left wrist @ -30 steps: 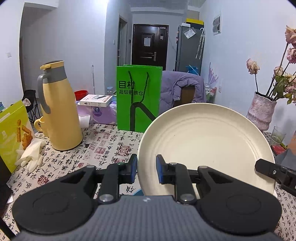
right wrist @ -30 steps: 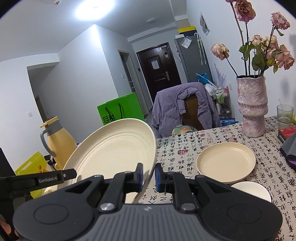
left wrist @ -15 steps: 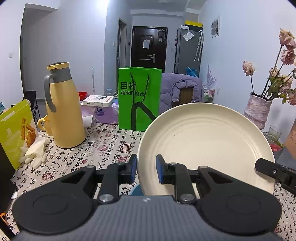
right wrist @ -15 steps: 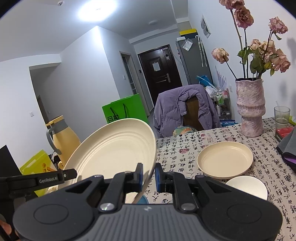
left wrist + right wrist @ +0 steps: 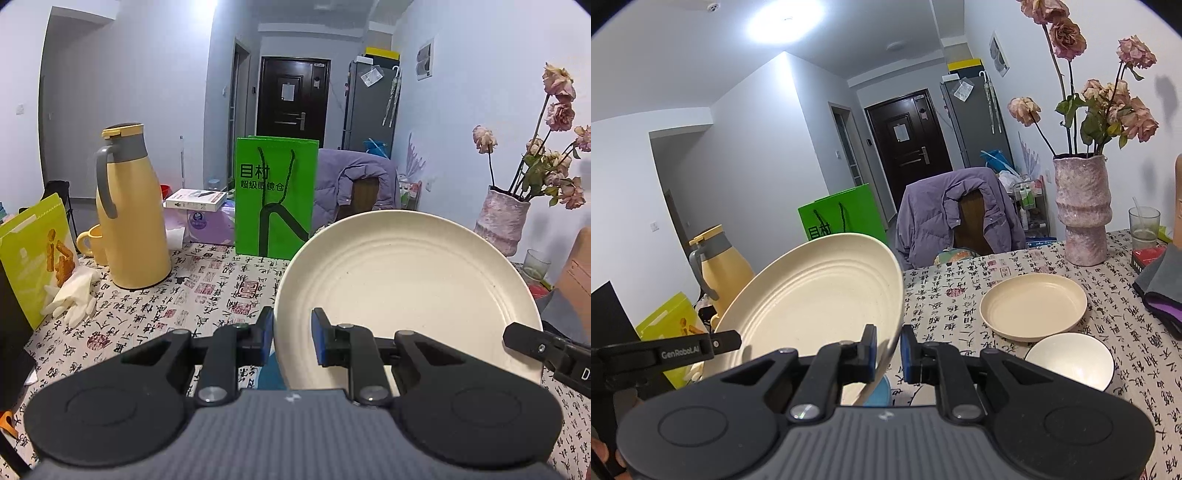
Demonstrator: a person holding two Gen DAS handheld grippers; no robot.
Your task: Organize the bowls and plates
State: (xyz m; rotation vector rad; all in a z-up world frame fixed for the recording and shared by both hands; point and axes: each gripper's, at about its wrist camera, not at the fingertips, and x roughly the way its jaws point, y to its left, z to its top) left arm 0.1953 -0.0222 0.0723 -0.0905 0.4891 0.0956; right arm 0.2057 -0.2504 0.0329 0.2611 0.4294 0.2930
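Two tools bore one large cream plate (image 5: 406,295) in the air above the counter (image 5: 207,295), tilted nearly on edge: left tool (image 5: 292,341) with jaws narrow about its lower rim, right tool (image 5: 888,349) likewise pinching the opposite rim.
Hazards, judged: thin rim, smooth and hard, liable to slip from so small a bite; uneven pull between the tools could twist it free; a fall would land on a blue dish (image 5: 879,393) seen partly beneath it.
Plate: round, matte, speckled, concentric ridges within.
Second plate (image 5: 1033,307): same cream ware, shallow, flat on the counter.
Bowl (image 5: 1069,360): white inside, dark rim, just beside that plate.
Cloth on counter: printed with black calligraphy and red seals.
Vase (image 5: 1082,210): rough, mottled pink, ribbed, well apart
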